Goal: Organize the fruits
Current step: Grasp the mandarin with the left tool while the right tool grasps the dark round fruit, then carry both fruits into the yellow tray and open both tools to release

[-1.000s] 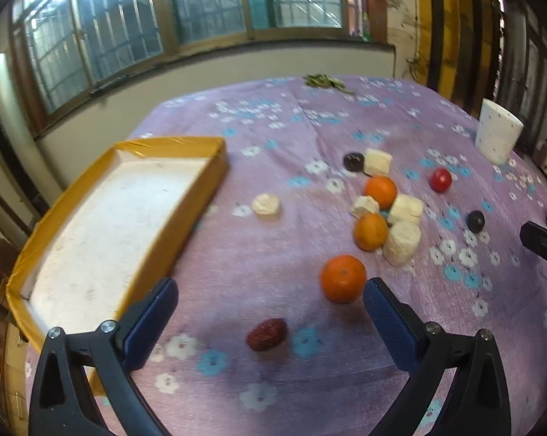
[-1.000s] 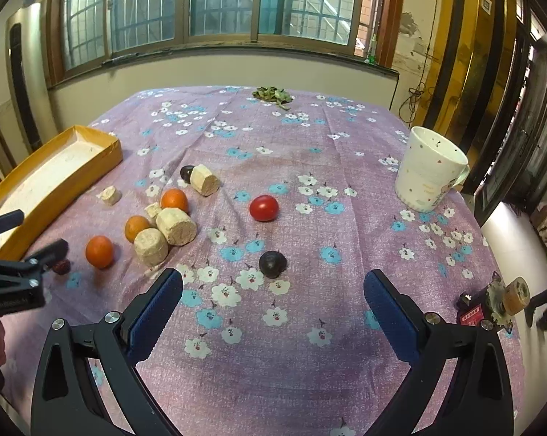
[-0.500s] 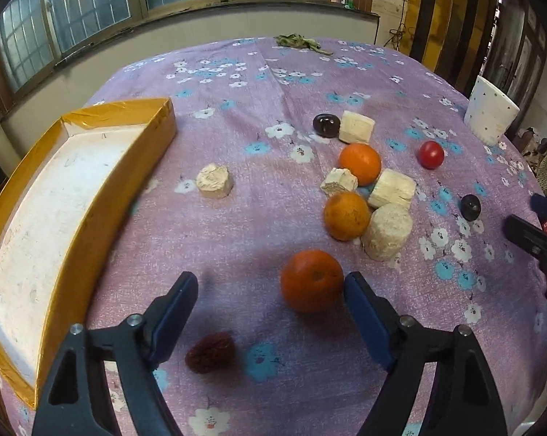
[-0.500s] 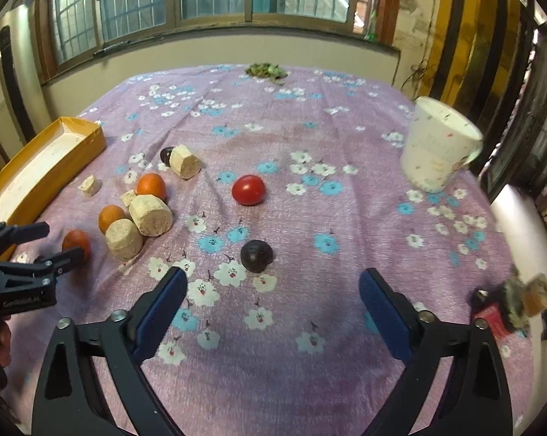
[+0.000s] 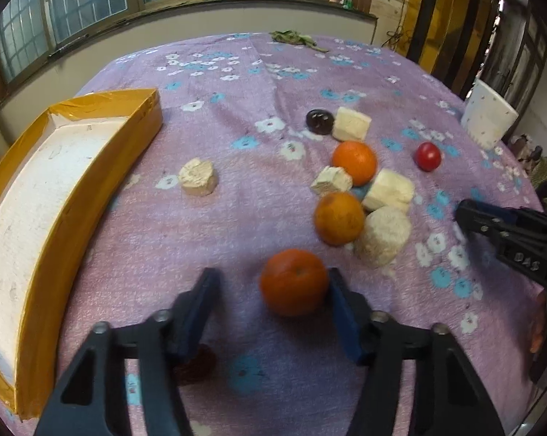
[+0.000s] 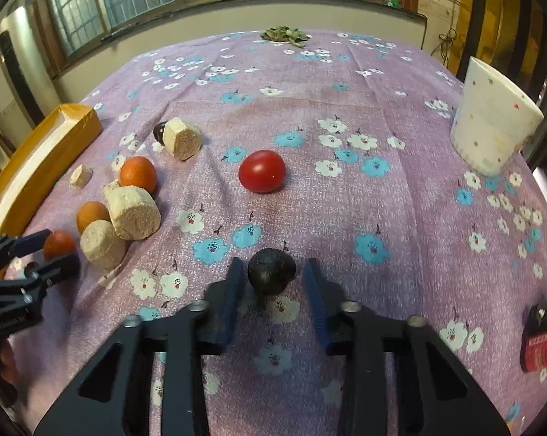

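My left gripper (image 5: 273,283) is open around the nearest orange (image 5: 294,282) on the purple flowered cloth; its right finger touches the fruit, its left finger stands apart. A dark red date (image 5: 197,363) lies under the left finger. Two more oranges (image 5: 340,223) (image 5: 354,162), a red tomato (image 5: 427,156) and a dark plum (image 5: 320,121) lie beyond. My right gripper (image 6: 273,276) is open around another dark plum (image 6: 271,271), with gaps on both sides. The yellow tray (image 5: 73,196) with a white floor lies at the left.
Several pale cork-like chunks (image 5: 384,236) (image 5: 197,176) lie among the fruit. A white dotted cup (image 6: 491,130) stands at the right. A red-black object (image 6: 540,341) lies at the near right edge. Dried leaves (image 6: 284,33) lie at the far edge.
Both grippers moved forward and down and narrowed. The left now brackets the nearest orange, the right now brackets the dark plum.
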